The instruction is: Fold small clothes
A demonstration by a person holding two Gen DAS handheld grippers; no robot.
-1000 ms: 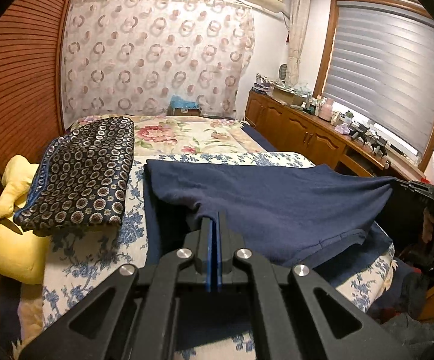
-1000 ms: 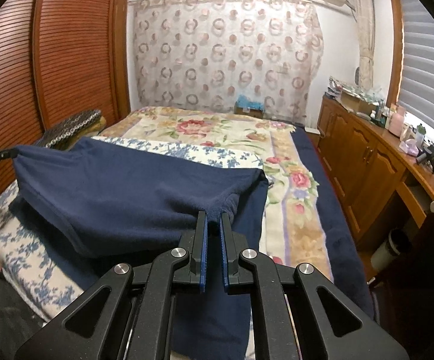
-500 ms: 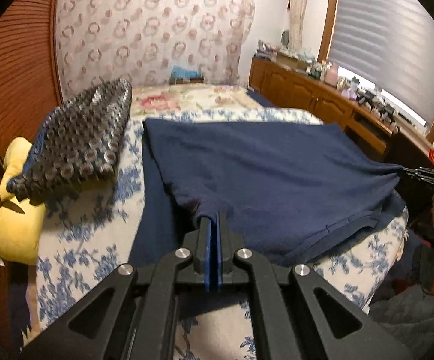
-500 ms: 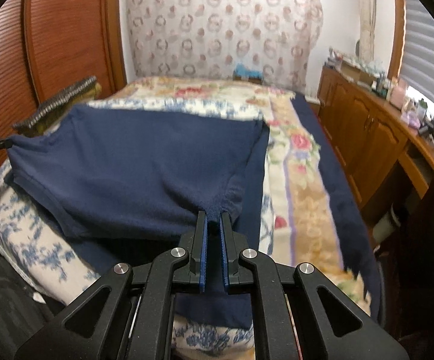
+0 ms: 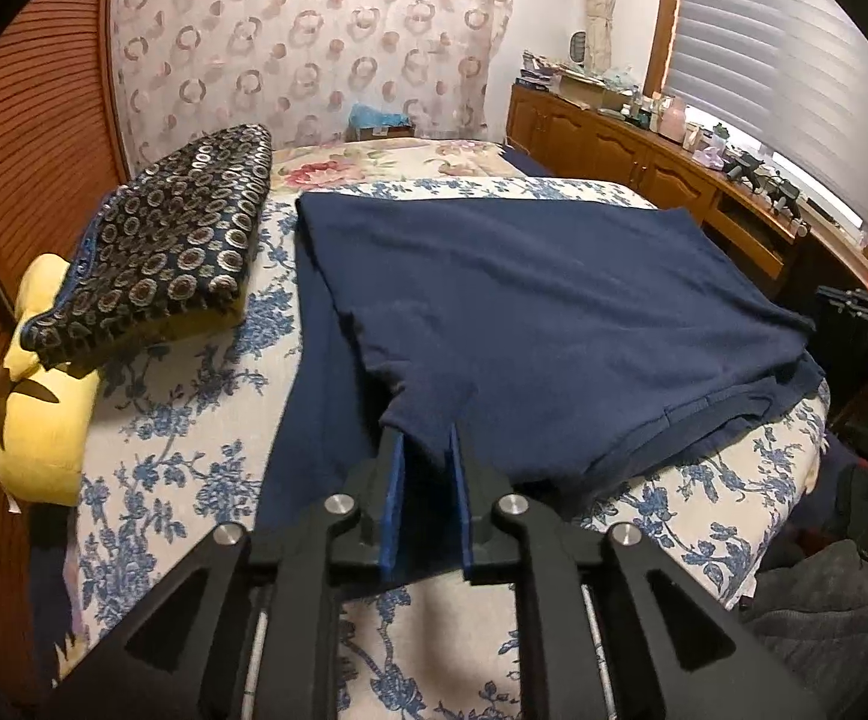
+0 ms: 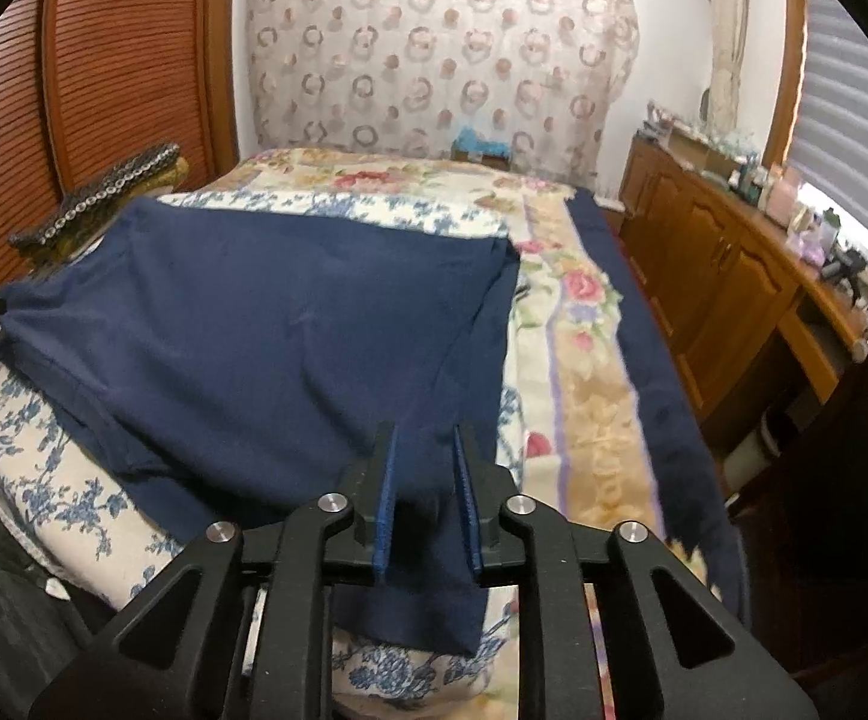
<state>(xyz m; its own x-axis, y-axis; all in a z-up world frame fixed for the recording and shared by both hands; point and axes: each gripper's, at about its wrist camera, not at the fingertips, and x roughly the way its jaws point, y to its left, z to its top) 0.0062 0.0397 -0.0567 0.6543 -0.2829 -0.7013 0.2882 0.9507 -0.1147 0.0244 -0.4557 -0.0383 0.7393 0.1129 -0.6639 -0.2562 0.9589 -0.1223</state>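
Left gripper jaws just been opening – now parted, navy garment corner sits loose between the pads, not pinched. Yellow pillow far left on floral bed cover, patterned folded cloth on top of it, garment spread flat mid-bed beside them. Right gripper same – jaws just been opening, garment's other near corner slack between them. Wooden cabinet along right.
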